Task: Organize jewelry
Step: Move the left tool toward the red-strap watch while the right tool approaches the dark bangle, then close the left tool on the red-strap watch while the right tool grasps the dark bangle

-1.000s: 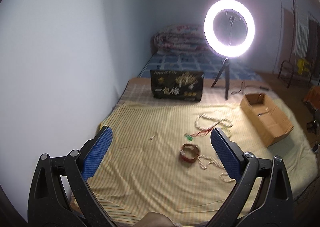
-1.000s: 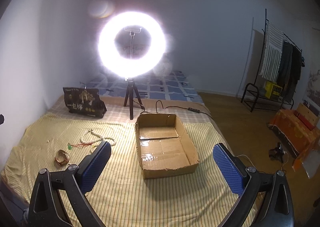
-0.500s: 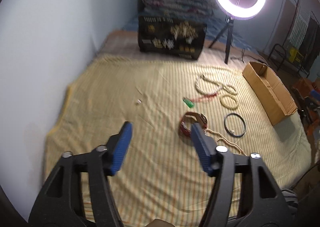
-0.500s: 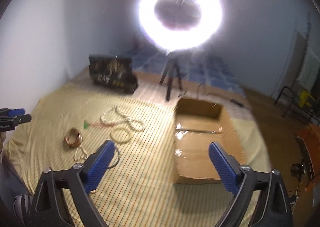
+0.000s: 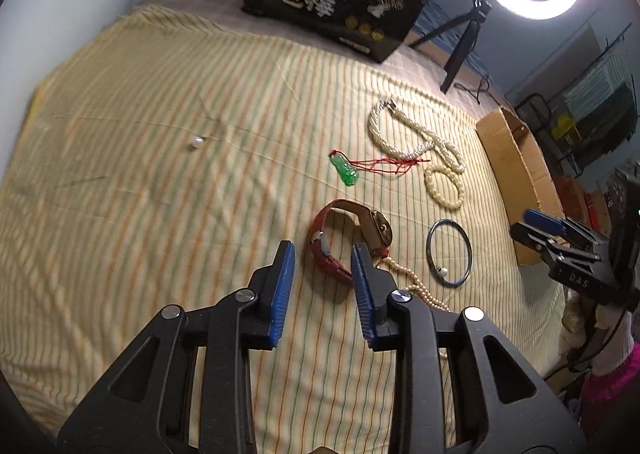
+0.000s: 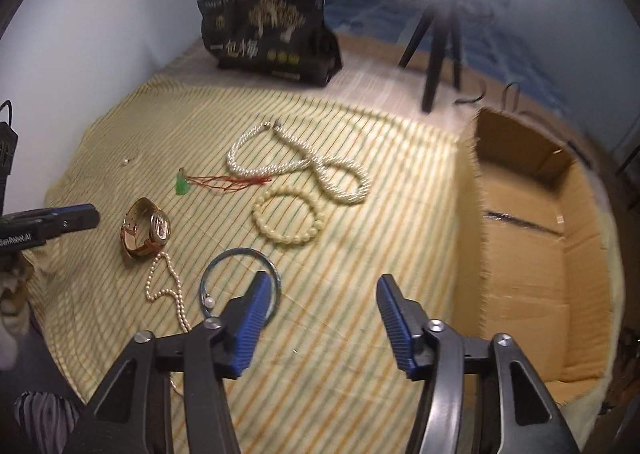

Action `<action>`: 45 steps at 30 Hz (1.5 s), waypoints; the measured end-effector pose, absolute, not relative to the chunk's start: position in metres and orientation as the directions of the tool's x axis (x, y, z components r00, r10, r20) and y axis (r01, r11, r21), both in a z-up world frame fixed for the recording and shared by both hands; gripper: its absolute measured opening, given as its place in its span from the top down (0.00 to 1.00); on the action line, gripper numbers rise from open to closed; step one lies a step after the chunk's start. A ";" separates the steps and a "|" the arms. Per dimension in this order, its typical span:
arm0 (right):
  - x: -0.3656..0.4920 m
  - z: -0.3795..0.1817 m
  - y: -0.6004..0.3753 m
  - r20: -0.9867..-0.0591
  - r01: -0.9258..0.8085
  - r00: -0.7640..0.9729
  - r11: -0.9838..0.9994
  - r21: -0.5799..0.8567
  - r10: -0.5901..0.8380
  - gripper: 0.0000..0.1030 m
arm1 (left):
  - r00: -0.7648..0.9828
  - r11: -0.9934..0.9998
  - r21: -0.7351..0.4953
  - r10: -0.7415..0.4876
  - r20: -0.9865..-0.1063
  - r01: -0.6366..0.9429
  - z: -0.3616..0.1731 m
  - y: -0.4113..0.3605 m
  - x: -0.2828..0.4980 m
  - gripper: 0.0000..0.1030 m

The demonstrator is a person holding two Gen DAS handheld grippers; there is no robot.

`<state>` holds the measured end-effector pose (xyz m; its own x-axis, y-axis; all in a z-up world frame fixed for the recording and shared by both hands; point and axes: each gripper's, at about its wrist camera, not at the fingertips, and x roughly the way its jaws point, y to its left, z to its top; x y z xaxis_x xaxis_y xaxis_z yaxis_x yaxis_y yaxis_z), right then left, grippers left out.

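Lying on the striped bed sheet [image 5: 160, 134], one red-strapped watch [image 5: 352, 242] is seen on its edge, dial turned toward the cardboard box [image 6: 540, 246]. Both the left claw [image 5: 322, 286] and right claw [image 6: 320, 318] have just been closing, still apart, nothing clamped. Counted: two pearl necklaces, one bead bracelet [image 6: 290, 220], one dark bangle [image 5: 448, 252], one green pendant [image 5: 346, 172].

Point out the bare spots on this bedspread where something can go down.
Free: the wide stretch left of the watch, holding only a loose pearl; also the strip between the bead bracelet and the cardboard box. Crowded: around the pearl necklace, pendant and bangle.
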<state>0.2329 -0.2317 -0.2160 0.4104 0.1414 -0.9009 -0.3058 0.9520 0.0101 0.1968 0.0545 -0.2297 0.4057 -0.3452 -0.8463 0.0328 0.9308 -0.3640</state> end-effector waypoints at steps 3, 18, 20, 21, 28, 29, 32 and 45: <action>0.242 -0.227 -0.225 -0.919 -0.325 0.366 0.945 0.023 0.148 0.52 | 0.373 0.934 -0.354 -0.345 -0.861 0.046 -0.239 0.048 0.205 0.75; 0.252 -0.269 -0.209 -0.956 -0.312 0.256 0.948 0.058 0.143 0.62 | 0.261 0.936 -0.342 -0.352 -0.899 0.085 -0.266 0.039 0.235 0.84; 0.253 -0.270 -0.210 -0.956 -0.304 0.255 0.951 0.061 0.143 0.64 | 0.255 0.939 -0.333 -0.344 -0.904 0.088 -0.270 0.038 0.237 0.84; 0.254 -0.271 -0.209 -0.957 -0.305 0.256 0.951 0.056 0.138 0.65 | 0.254 0.940 -0.330 -0.342 -0.905 0.089 -0.271 0.037 0.237 0.85; 0.251 -0.274 -0.191 -0.956 -0.357 0.282 0.934 -0.023 0.084 0.79 | 0.269 0.942 -0.323 -0.336 -0.903 0.091 -0.277 0.036 0.239 0.91; 0.250 -0.273 -0.191 -0.955 -0.358 0.281 0.934 -0.017 0.091 0.82 | 0.272 0.943 -0.320 -0.332 -0.903 0.092 -0.277 0.036 0.240 0.92; 0.250 -0.271 -0.191 -0.955 -0.356 0.277 0.934 0.004 0.109 0.97 | 0.288 0.946 -0.310 -0.323 -0.902 0.091 -0.276 0.034 0.239 0.94; 0.246 -0.239 -0.203 -0.922 -0.315 0.336 0.946 0.082 0.192 0.99 | 0.347 0.942 -0.334 -0.328 -0.879 0.044 -0.263 0.050 0.228 0.94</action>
<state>0.2465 -0.2034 -0.2393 0.3365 0.1918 -0.9220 -0.3147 0.9457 0.0819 0.2284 0.0500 -0.2632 0.3468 -0.3278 -0.8788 0.0442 0.9416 -0.3338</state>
